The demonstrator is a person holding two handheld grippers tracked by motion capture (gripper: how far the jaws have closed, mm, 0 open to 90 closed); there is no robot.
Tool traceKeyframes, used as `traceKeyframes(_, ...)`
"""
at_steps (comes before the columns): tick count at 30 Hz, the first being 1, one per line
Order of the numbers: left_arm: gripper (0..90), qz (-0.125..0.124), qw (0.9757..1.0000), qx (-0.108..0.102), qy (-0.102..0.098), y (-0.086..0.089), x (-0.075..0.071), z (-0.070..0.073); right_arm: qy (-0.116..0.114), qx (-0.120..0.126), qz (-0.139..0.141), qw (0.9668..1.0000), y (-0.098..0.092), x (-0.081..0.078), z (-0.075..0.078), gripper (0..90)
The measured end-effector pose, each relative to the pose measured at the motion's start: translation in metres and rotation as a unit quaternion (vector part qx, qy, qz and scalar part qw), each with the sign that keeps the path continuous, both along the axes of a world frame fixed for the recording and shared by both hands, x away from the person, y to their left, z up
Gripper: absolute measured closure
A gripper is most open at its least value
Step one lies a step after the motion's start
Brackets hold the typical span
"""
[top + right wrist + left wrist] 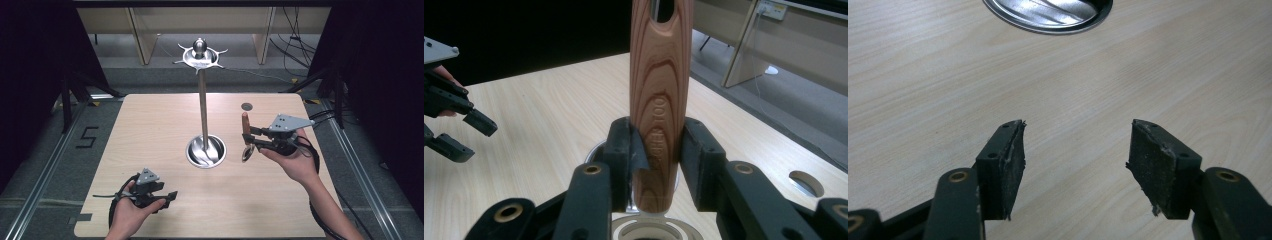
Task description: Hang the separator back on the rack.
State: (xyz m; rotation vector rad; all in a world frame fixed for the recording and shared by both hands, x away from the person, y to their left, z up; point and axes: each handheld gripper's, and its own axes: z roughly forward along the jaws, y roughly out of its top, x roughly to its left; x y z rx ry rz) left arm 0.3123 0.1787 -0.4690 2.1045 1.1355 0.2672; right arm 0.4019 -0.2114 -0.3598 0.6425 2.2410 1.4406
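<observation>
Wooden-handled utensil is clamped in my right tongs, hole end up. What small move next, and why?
Probably lift it toward the hooks atop the stand. The right tongs hold the utensil upright beside the pole, well below the hooks, and the hole in its handle is uppermost, ready to hang.

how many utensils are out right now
1. A wooden-handled utensil is held upright in the right hand-held gripper, beside the stand. No others show on the stand's hooks or table.
</observation>
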Motion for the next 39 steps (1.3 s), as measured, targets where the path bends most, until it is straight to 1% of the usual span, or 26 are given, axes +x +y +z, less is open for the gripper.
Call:
traceKeyframes(1,38.5,-0.004,1.0,0.006,0.002,0.001,0.0,0.001,0.006,0.009,-0.004,0.9999,0.001,-0.002,0.0,68.5)
traceKeyframes(2,38.5,-0.005,1.0,0.005,0.005,0.001,0.0,0.001,0.002,0.004,0.003,1.0,0.001,0.0,0.001,68.5)
traceKeyframes(4,38.5,-0.005,1.0,0.006,0.005,0.002,0.0,0.001,-0.006,0.001,0.0,1.0,-0.001,0.0,0.003,68.5)
traceKeyframes(5,38.5,-0.002,1.0,0.007,0.003,0.001,0.0,0.001,-0.005,0.009,-0.002,0.9999,0.0,0.0,0.003,68.5)
traceKeyframes(6,38.5,0.013,0.9999,-0.011,0.001,-0.001,0.0,-0.001,0.0,0.005,0.0,1.0,-0.001,0.0,0.004,68.5)
traceKeyframes(8,38.4,0.014,0.9998,-0.011,-0.001,-0.002,0.0,-0.001,-0.001,0.013,-0.006,0.9999,0.0,-0.001,0.005,68.5)
traceKeyframes(9,38.5,0.013,0.9999,-0.011,0.0,-0.002,0.0,-0.001,-0.01,0.01,-0.002,0.9999,0.0,0.0,0.006,68.5)
traceKeyframes(13,38.4,0.016,0.9997,-0.016,-0.001,-0.002,-0.001,-0.001,0.0,0.011,-0.001,0.9999,0.0,-0.001,0.008,68.5)
traceKeyframes(14,38.4,0.012,0.9998,-0.014,-0.001,-0.001,-0.001,0.0,-0.007,0.012,-0.006,0.9999,0.0,-0.001,0.009,68.5)
traceKeyframes(15,38.5,-0.001,1.0,0.001,0.002,0.001,0.0,0.001,-0.004,0.012,-0.004,0.9999,0.0,-0.001,0.01,68.5)
traceKeyframes(17,38.4,0.013,0.9998,-0.016,0.001,-0.002,-0.001,0.0,-0.01,0.012,-0.003,0.9999,0.0,0.0,0.011,68.5)
traceKeyframes(18,38.4,0.002,1.0,-0.005,0.004,0.0,0.0,0.001,-0.003,0.011,0.0,0.9999,0.0,-0.001,0.012,68.5)
traceKeyframes(19,38.4,0.001,1.0,-0.005,0.004,0.0,0.0,0.001,-0.002,0.011,0.001,0.9999,0.0,-0.001,0.013,68.5)
traceKeyframes(20,38.4,0.006,1.0,-0.006,-0.002,0.0,-0.001,0.0,-0.013,0.015,-0.003,0.9998,0.001,0.0,0.012,68.5)
traceKeyframes(22,38.5,0.0,1.0,0.006,-0.002,0.001,0.0,0.001,-0.008,0.017,-0.004,0.9998,0.001,-0.001,0.014,68.5)
traceKeyframes(23,38.4,0.0,1.0,0.005,-0.003,0.001,0.0,0.001,-0.007,0.011,0.0,0.9999,0.0,0.0,0.015,68.5)
traceKeyframes(24,38.4,0.0,1.0,0.005,-0.003,0.001,0.0,0.001,0.001,0.014,-0.003,0.9999,0.001,-0.002,0.016,68.5)
traceKeyframes(26,38.5,0.0,1.0,0.005,-0.003,0.001,0.0,0.001,-0.014,0.018,-0.006,0.9997,0.001,-0.001,0.016,68.5)
traceKeyframes(28,38.5,0.003,1.0,0.004,-0.005,0.001,-0.001,0.001,-0.004,0.016,-0.001,0.9999,0.001,-0.001,0.018,68.5)
traceKeyframes(29,38.4,0.0,1.0,0.005,-0.003,0.001,0.0,0.001,-0.004,0.016,-0.005,0.9998,0.001,-0.002,0.019,68.5)
traceKeyframes(30,38.4,0.001,1.0,0.005,-0.003,0.001,0.0,0.001,-0.018,0.015,0.004,0.9997,0.0,0.0,0.019,68.5)
traceKeyframes(32,38.4,0.0,1.0,0.006,-0.003,0.001,0.0,0.001,-0.013,0.021,-0.009,0.9996,0.001,-0.001,0.02,68.5)
traceKeyframes(33,38.4,0.0,1.0,0.005,-0.003,0.001,0.0,0.001,-0.02,0.013,-0.007,0.9997,-0.001,0.0,0.021,68.5)
traceKeyframes(34,38.4,0.0,1.0,0.006,-0.003,0.001,0.0,0.001,-0.009,0.018,-0.002,0.9998,0.0,0.0,0.022,68.5)
traceKeyframes(36,38.4,0.0,1.0,0.005,-0.003,0.001,0.0,0.001,-0.006,0.023,-0.003,0.9997,0.001,-0.001,0.022,68.5)
traceKeyframes(39,38.4,0.0,1.0,0.005,-0.003,0.001,0.0,0.001,-0.017,0.021,-0.011,0.9996,0.001,0.0,0.023,68.5)
